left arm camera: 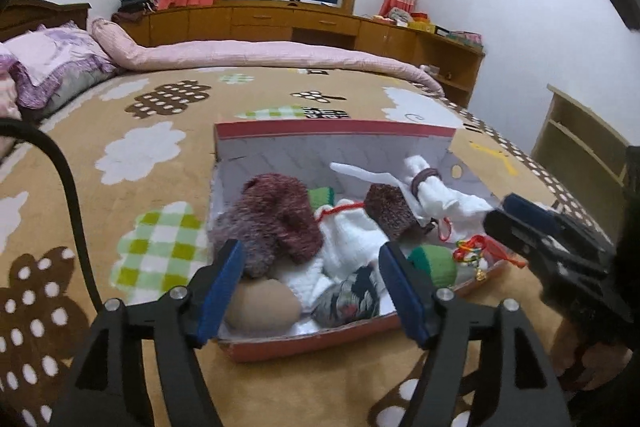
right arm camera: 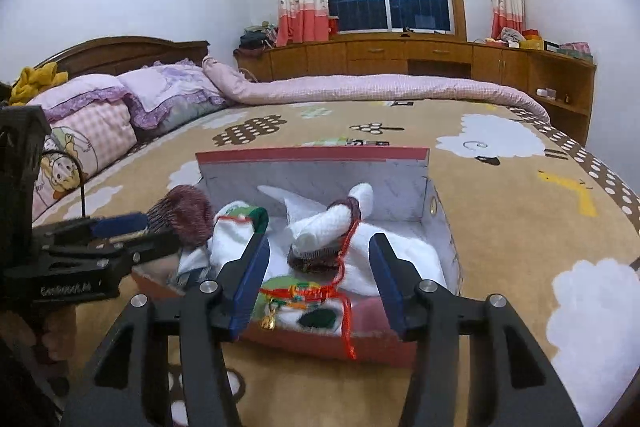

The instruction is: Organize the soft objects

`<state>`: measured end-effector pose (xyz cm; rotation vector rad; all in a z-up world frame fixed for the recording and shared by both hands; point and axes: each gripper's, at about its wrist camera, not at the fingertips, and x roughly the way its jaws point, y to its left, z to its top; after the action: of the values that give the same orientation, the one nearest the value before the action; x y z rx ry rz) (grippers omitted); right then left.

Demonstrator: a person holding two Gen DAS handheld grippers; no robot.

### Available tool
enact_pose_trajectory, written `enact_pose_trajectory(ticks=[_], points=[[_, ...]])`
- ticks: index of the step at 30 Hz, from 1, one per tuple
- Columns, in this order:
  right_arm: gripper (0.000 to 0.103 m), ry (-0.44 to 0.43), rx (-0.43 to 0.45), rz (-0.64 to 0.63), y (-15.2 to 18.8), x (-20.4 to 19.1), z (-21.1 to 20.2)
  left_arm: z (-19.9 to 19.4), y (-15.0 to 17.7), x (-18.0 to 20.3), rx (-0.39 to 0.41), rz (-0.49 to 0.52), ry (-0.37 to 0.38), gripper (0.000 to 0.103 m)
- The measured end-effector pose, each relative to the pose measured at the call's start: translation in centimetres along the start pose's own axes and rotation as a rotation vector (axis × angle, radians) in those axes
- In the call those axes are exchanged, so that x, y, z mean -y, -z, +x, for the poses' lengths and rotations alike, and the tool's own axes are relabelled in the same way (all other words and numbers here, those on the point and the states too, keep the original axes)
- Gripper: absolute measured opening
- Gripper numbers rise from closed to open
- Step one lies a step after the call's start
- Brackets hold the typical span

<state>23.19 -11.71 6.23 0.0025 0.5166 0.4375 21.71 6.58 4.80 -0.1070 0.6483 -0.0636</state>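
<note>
A red-edged cardboard box [left arm camera: 312,345] sits on the bed, its white lid standing up behind. It holds a maroon knitted piece [left arm camera: 276,223], white cloth [left arm camera: 348,239], a beige sock ball [left arm camera: 262,305], a dark patterned roll [left arm camera: 346,301], a green roll [left arm camera: 434,263] and a white roll with a dark band [left arm camera: 428,187]. My left gripper [left arm camera: 312,291] is open and empty over the box's near left. My right gripper [right arm camera: 318,279] is open and empty over the near right end of the box [right arm camera: 376,347], above a red-corded charm [right arm camera: 304,295].
The box rests on a tan bedspread [left arm camera: 160,155] with cloud patterns. Pillows [right arm camera: 120,107] and a pink rolled quilt [left arm camera: 280,53] lie at the far side. Wooden cabinets [right arm camera: 400,57] line the window wall. A wooden shelf [left arm camera: 580,139] stands right of the bed.
</note>
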Motion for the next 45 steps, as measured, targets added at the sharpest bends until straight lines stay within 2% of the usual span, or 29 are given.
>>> enact_pose_trajectory(ticks=[4, 13, 45], points=[[0.053, -0.024, -0.044, 0.015, 0.9, -0.1, -0.5, -0.4, 0.3, -0.1, -0.017, -0.013, -0.047, 0.08], [0.053, -0.055, -0.075, 0.014, 1.5, -0.4, -0.8, -0.6, 0.7, -0.4, -0.034, -0.038, -0.057, 0.08], [0.053, -0.063, -0.091, 0.007, 1.9, -0.6, -0.8, -1.4, 1.1, 0.7, -0.031, 0.022, -0.011, 0.081]])
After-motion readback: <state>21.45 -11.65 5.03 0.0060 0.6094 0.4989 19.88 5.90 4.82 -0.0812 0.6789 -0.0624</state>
